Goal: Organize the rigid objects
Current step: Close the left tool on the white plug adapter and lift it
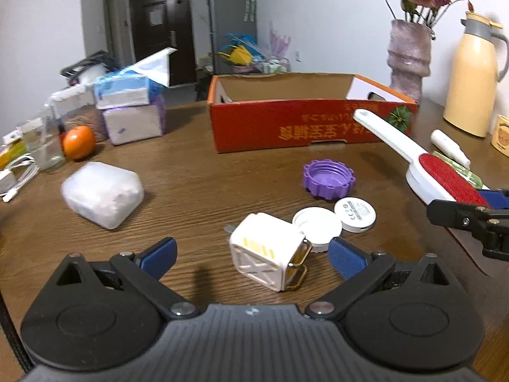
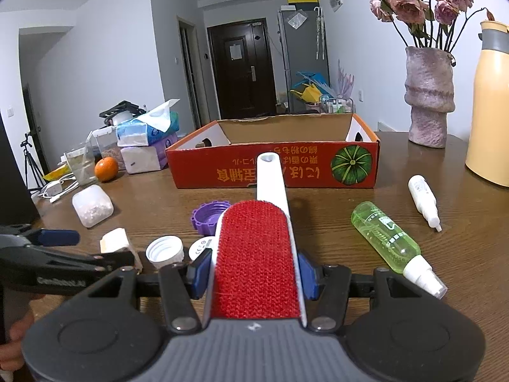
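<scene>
Red-bristled lint brush (image 2: pixel 254 254) clamped in the right gripper (image 2: pixel 254 273), held above the wooden table (image 2: pixel 318 216).

Its white handle points toward the orange cardboard box (image 2: pixel 276 165). Left gripper (image 1: pixel 251 254) stands spread wide around a white plug adapter (image 1: pixel 267 254), pads not touching it.

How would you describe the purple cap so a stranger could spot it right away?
Start at the orange cardboard box on the wooden table. Just in front of it lies the purple cap, open side up. Its notched rim and colour set it apart from the white cap beside it.
</scene>
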Motion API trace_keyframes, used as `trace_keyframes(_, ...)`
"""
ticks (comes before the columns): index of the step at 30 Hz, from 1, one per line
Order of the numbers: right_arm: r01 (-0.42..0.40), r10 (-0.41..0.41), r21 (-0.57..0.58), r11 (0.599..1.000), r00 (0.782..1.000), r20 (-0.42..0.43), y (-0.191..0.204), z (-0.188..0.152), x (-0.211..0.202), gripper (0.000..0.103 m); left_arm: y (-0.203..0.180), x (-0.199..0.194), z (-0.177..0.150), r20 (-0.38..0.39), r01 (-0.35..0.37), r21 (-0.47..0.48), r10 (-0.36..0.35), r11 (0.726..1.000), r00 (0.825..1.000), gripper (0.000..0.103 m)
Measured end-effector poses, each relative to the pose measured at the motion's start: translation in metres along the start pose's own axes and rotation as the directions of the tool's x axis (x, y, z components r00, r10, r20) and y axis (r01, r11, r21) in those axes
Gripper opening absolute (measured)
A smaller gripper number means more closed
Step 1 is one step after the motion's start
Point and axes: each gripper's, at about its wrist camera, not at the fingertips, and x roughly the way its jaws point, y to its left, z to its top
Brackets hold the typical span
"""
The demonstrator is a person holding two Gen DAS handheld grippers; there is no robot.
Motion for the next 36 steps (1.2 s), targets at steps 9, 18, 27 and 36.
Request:
trace_keyframes(9,0.001,-0.001,0.002,1.000,1.000,-0.002,0.000,-0.001,0.000,0.055,0.009,0.014,0.004,-0.009,0.061,0.050,-0.060,0.997,0.998,0.103)
trace_keyframes(18,0.008,-0.008,-0.002,1.000,1.000,-0.009,0.001,-0.002,0.005,0.055,0.007,0.024,0.005,-0.047,0.136,0.092,-0.132,0.986,0.990,0.064)
trace_keyframes(27,0.000,0.000,0.001,1.000,1.000,0.004,0.001,-0.002,0.005,0.055,0.006,0.016,0.003,-0.010,0.124,0.083,-0.124,0.989,0.992,0.053)
trace_keyframes(36,-0.006,0.006,0.007,1.000,1.000,0.016,0.000,-0.003,0.003,0.055,-0.001,0.000,0.001,0.039,0.086,0.052,-0.089,0.995,0.995,0.053)
